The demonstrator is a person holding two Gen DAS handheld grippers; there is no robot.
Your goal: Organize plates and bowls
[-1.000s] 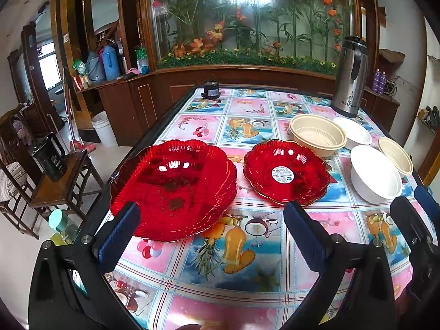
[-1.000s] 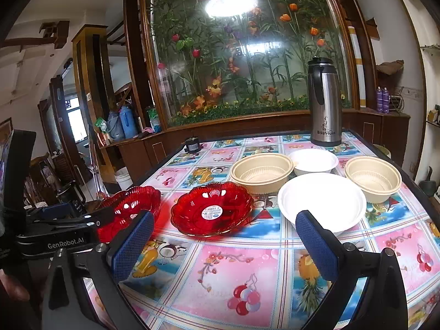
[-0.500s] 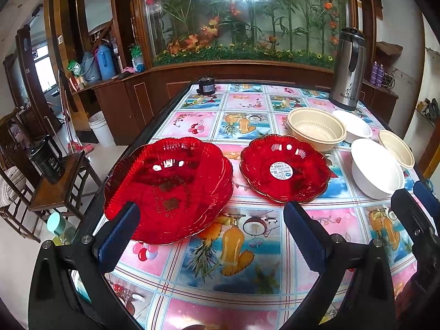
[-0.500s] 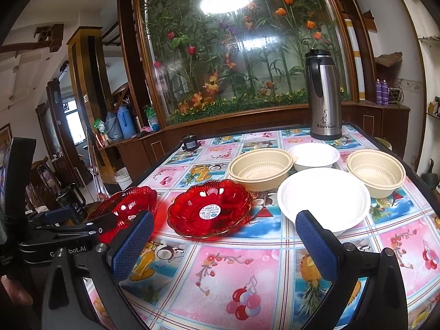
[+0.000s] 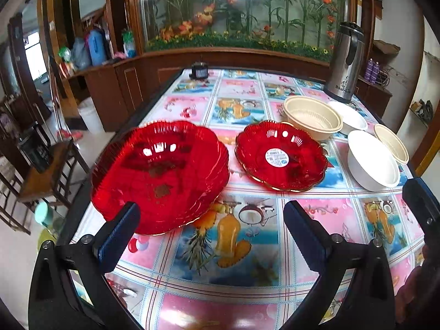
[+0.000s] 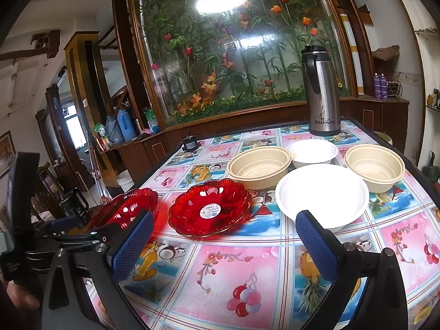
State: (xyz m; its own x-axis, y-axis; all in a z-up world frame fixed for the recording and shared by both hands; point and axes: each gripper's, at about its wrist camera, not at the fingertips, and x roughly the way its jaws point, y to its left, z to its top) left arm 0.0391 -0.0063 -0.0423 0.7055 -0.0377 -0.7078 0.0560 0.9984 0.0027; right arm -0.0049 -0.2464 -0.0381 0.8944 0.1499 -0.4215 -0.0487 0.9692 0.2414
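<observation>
A desk [image 6: 225, 272] covered with a bright cartoon-fruit cloth fills the near scene. At its far end stands a curved glass panel [image 6: 242, 55] of bamboo and orange flowers, set in dark wood, with a round light glare [image 6: 221, 0] high on it. A low wooden cabinet [image 5: 110, 88] runs along the far left, holding blue jugs [image 5: 95, 46]. Left of the desk are dark wooden chairs [image 5: 41, 170] on a pale floor [image 5: 16, 250]. White walls [image 5: 393, 16] rise at the right.

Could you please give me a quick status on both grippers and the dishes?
Left gripper open, empty, facing red plate stack. Right gripper open, empty. Single red plate beside stack; bowls unstacked. Nothing in the way.
</observation>
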